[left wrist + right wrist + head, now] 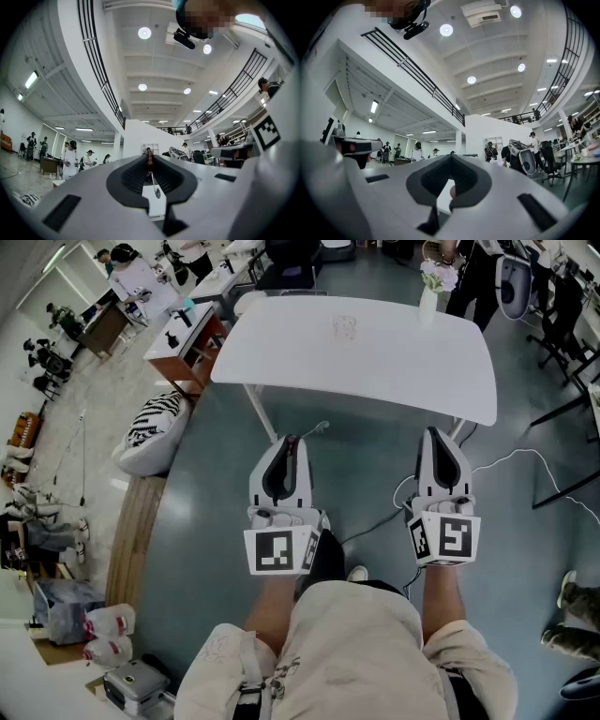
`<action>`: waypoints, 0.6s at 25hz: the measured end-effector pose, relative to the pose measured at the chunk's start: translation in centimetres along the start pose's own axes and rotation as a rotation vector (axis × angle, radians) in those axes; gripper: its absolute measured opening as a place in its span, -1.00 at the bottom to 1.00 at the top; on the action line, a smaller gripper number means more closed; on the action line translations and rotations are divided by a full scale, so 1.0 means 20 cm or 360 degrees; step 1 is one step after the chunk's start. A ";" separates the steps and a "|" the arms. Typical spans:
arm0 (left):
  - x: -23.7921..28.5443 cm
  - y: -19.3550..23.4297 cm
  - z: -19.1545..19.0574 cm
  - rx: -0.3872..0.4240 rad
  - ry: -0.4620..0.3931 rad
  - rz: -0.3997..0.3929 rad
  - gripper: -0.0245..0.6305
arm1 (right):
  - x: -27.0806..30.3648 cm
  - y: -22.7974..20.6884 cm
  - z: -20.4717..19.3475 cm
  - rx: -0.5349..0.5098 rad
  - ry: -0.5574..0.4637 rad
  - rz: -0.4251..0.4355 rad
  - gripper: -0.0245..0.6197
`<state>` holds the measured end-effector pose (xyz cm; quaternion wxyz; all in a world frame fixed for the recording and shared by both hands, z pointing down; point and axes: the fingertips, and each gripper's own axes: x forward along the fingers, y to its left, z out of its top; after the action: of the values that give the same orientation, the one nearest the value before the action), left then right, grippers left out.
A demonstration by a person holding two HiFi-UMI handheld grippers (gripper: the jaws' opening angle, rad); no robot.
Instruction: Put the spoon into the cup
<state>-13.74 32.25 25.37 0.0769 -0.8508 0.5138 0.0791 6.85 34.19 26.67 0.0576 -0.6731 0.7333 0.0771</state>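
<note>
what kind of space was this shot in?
Probably a big open-plan lab or workshop hall: a bare white table on an open floor, people working at desks along the side, and a railed mezzanine overhead.

White table [375, 352], left tool [289, 440], right tool [433, 430]; zebra-striped cushion [155, 427]; grey-blue floor [366, 474].

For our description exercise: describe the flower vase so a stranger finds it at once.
Start at the large white table in the head view. At its far edge, towards the right, stands a slim white vase; pale flowers on top set it apart.
</note>
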 end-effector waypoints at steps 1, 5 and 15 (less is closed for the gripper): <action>0.00 0.00 0.00 0.0003 0.0000 0.0000 -0.81 | 0.00 0.00 0.00 0.0001 0.0004 -0.0001 -0.96; 0.00 0.00 0.01 0.0009 0.0002 -0.0004 -0.81 | 0.00 0.00 -0.01 -0.0002 0.0018 -0.0003 -0.96; 0.06 0.05 -0.03 -0.0007 0.0022 -0.0011 -0.81 | 0.07 0.01 -0.04 0.0022 0.0033 -0.0016 -0.96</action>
<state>-14.06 30.69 25.62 0.0717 -0.8533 0.5112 0.0740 6.53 32.71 27.30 0.0552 -0.6771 0.7309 0.0647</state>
